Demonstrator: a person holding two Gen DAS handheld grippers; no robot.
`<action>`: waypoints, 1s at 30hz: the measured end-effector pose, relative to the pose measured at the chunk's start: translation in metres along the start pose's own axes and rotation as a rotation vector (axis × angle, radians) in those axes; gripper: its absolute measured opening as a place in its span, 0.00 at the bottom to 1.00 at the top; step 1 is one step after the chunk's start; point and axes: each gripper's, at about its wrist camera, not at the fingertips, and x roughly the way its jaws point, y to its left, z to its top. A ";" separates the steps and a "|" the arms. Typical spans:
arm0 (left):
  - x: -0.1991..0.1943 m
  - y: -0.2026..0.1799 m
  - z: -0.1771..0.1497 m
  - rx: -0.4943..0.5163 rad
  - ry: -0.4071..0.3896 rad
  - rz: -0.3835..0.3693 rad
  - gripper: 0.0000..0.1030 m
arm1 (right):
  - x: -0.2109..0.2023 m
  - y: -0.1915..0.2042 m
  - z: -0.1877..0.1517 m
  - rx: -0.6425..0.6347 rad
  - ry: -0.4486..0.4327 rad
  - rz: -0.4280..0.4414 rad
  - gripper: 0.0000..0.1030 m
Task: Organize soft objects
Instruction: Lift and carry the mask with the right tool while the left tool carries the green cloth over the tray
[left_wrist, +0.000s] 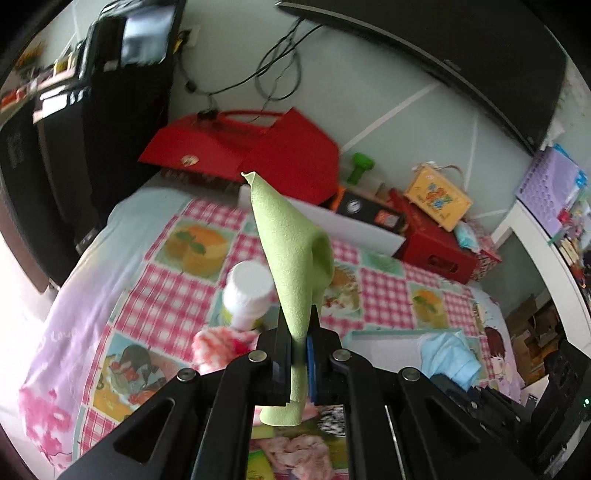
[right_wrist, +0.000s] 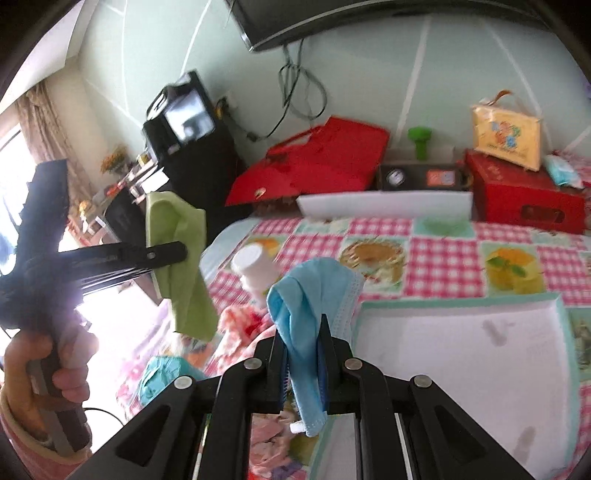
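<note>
Counting two tools — one cloth (left_wrist: 295, 254), one mask (right_wrist: 310, 295)

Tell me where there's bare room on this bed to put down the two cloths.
The white tray is bare. The checked cover is open between the tray and the white board. It is crowded near the white bottle and pink sock.

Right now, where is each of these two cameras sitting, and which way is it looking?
Left wrist: behind the left claw, looking along it over the checked bedspread; claw clamps a green cloth.
Right wrist: behind the right claw, clamping a blue mask; hand at left.
Both show the white bottle, red bag.
</note>
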 end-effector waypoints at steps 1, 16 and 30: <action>-0.002 -0.007 0.001 0.010 -0.004 -0.010 0.06 | -0.005 -0.003 0.001 0.004 -0.010 -0.014 0.13; 0.026 -0.118 -0.022 0.140 0.075 -0.120 0.06 | -0.086 -0.116 0.002 0.205 -0.115 -0.358 0.13; 0.113 -0.163 -0.070 0.199 0.255 -0.034 0.06 | -0.076 -0.183 -0.024 0.314 0.009 -0.537 0.15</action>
